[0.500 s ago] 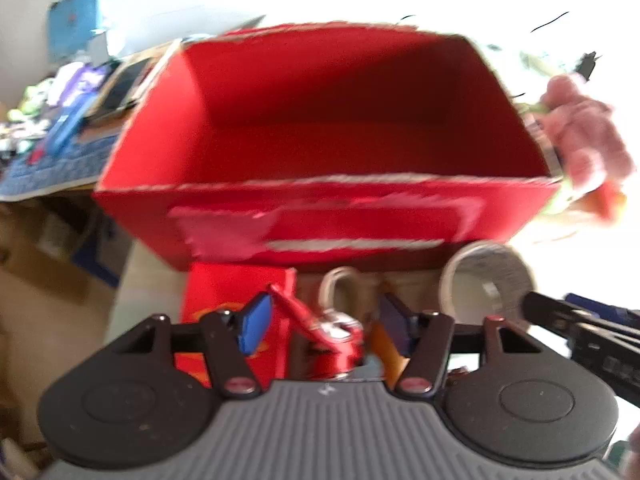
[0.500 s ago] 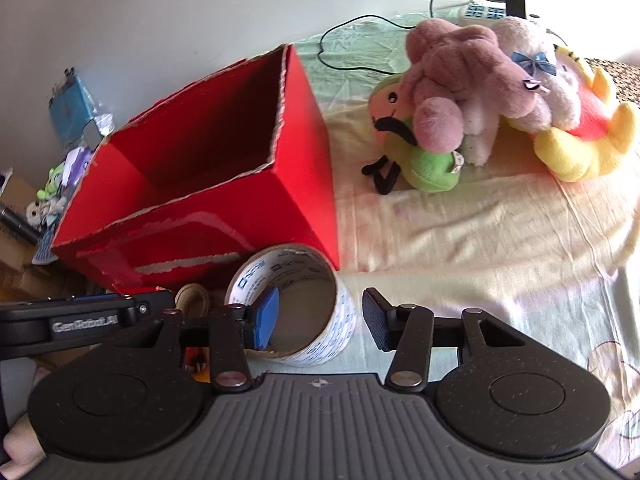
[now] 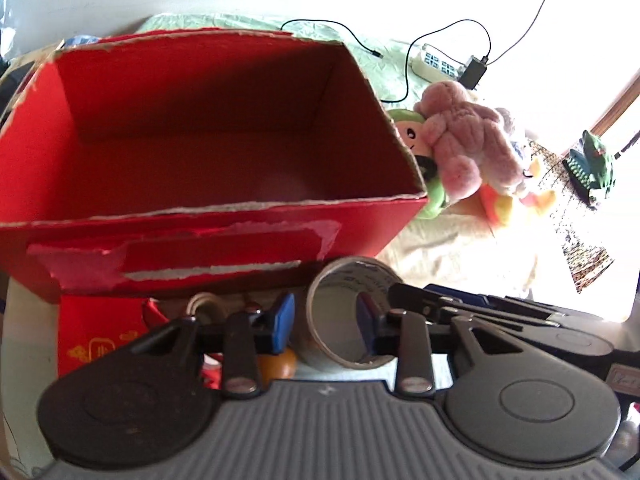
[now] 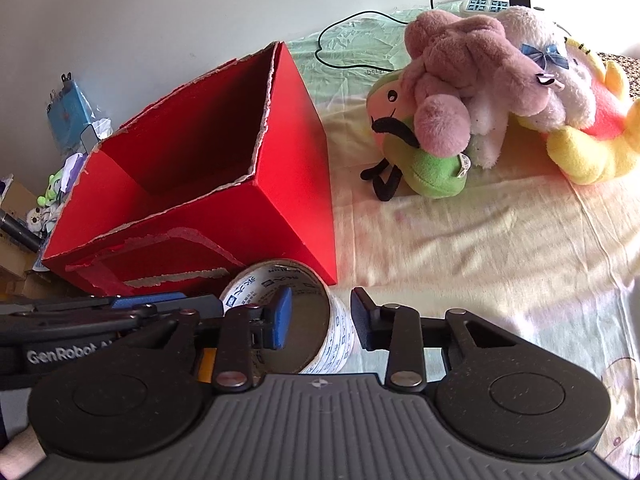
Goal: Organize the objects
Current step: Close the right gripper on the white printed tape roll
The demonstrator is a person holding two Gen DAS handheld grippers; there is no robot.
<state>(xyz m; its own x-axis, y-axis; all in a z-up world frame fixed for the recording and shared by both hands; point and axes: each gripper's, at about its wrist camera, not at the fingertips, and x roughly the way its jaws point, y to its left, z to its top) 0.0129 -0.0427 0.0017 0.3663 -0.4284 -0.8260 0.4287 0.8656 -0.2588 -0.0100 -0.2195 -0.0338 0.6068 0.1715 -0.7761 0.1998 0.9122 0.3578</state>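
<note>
An open, empty red cardboard box (image 3: 224, 236) (image 4: 224, 216) stands on the bed. A roll of printed tape (image 3: 352, 280) (image 4: 288, 280) lies just in front of its near right corner. My left gripper (image 3: 326, 322) is open, its right finger inside the roll's hole and its left finger outside the rim. My right gripper (image 4: 320, 318) is open too, straddling the roll's right wall with its left finger inside. A padlock (image 3: 202, 306), a red toy (image 3: 154, 314) and an orange object (image 3: 280, 364) lie under the left gripper.
A pile of plush toys (image 4: 492, 92) (image 3: 468, 148) lies right of the box. A red packet (image 3: 94, 334) lies at the box's front left. A power strip with cables (image 3: 436, 62) is at the back. A green toy (image 3: 596, 162) stands far right. Clutter (image 4: 68, 120) sits left of the bed.
My left gripper has swung right, from over the padlock and red toy to the tape roll. My right gripper has stayed at the roll, shifting slightly.
</note>
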